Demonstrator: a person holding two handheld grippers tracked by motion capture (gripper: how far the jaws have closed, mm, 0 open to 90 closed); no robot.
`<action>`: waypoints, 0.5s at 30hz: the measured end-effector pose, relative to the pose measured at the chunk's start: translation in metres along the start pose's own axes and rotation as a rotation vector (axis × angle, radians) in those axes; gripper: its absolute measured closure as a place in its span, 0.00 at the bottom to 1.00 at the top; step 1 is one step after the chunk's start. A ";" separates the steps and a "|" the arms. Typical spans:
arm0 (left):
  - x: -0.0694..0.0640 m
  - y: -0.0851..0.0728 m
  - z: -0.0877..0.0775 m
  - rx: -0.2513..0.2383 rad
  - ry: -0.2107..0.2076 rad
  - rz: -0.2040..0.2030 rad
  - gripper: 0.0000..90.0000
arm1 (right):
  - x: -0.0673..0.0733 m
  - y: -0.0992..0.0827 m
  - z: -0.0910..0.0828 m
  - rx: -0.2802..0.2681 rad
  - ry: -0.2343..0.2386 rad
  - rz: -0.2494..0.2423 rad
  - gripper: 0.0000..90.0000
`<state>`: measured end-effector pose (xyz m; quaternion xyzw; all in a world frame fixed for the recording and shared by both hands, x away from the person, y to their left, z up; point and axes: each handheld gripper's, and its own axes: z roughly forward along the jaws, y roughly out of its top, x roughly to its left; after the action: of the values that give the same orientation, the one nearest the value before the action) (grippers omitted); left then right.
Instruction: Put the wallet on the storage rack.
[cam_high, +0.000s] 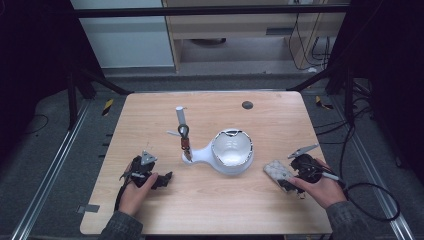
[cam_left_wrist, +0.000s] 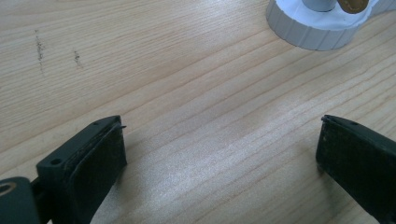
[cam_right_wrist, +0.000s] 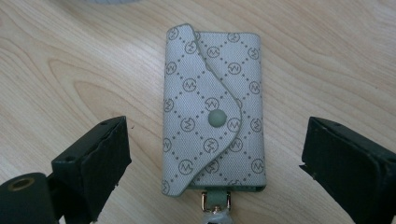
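Note:
A pale green key case (cam_right_wrist: 212, 112) with a diamond monogram pattern and a snap flap sits between the jaws of my right gripper (cam_right_wrist: 212, 163); both pads stand clear of its sides. A gold clasp (cam_right_wrist: 215, 200) shows at its near end. In the high view the key case (cam_high: 278, 171) is at the table's right, just in front of my right gripper (cam_high: 286, 181). My left gripper (cam_high: 162, 179) rests low at the front left, and its open jaws (cam_left_wrist: 219, 154) hold nothing over bare wood.
A white round dish with a handle (cam_high: 232, 151) stands mid-table. A key ring with a brown fob (cam_high: 185, 140) and a white tube (cam_high: 180, 116) stand at the handle's end. A ribbed white base (cam_left_wrist: 308, 32) lies ahead of the left jaws. A dark dot (cam_high: 247, 105) marks the far side of the table.

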<state>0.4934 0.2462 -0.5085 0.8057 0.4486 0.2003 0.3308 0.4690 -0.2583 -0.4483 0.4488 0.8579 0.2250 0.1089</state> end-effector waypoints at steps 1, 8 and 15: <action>0.000 0.000 0.000 0.003 0.000 0.003 0.01 | 0.000 0.001 0.001 0.012 -0.002 -0.003 0.09; -0.001 0.000 0.000 0.002 -0.003 0.003 0.01 | -0.003 0.007 0.000 0.084 0.003 -0.020 0.12; 0.000 0.000 0.000 0.002 -0.003 0.007 0.00 | -0.006 0.014 0.002 0.133 -0.006 -0.033 0.18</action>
<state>0.4929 0.2459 -0.5085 0.8080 0.4455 0.1996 0.3299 0.4829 -0.2554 -0.4437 0.4417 0.8779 0.1642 0.0851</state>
